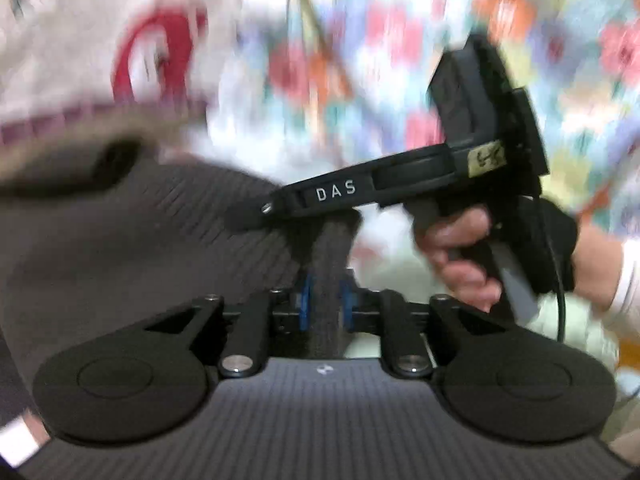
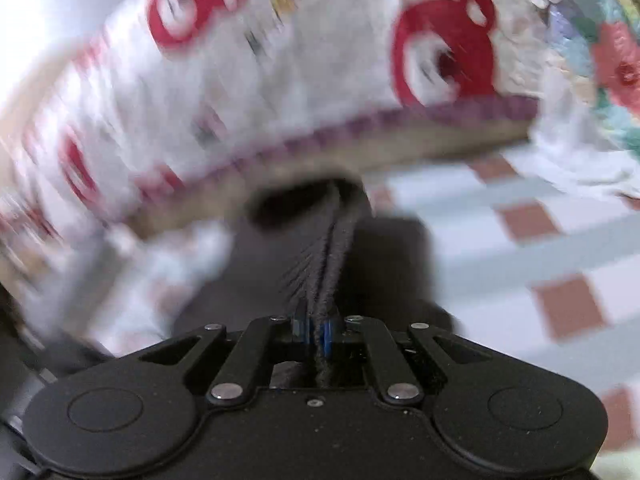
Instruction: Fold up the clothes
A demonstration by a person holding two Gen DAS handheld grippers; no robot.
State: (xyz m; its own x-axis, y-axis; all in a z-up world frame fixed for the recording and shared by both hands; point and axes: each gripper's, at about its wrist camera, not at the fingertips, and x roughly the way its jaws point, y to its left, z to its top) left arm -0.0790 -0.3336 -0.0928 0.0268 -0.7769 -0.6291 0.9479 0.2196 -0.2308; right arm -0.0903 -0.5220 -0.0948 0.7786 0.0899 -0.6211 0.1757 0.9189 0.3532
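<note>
The left gripper (image 1: 324, 300) is clamped on a bunched strip of the dark ribbed garment (image 1: 120, 240); the right gripper (image 2: 318, 330) pinches a folded edge of it too — both pairs of blue pads nearly together. Beyond lies a white cloth with red prints (image 2: 280, 72); checked bedding (image 2: 540, 248) lies open to the right — the other views blur.

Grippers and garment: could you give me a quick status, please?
Left gripper shut on dark garment. Right gripper shut on its edge. Patterned cloth close ahead.
</note>
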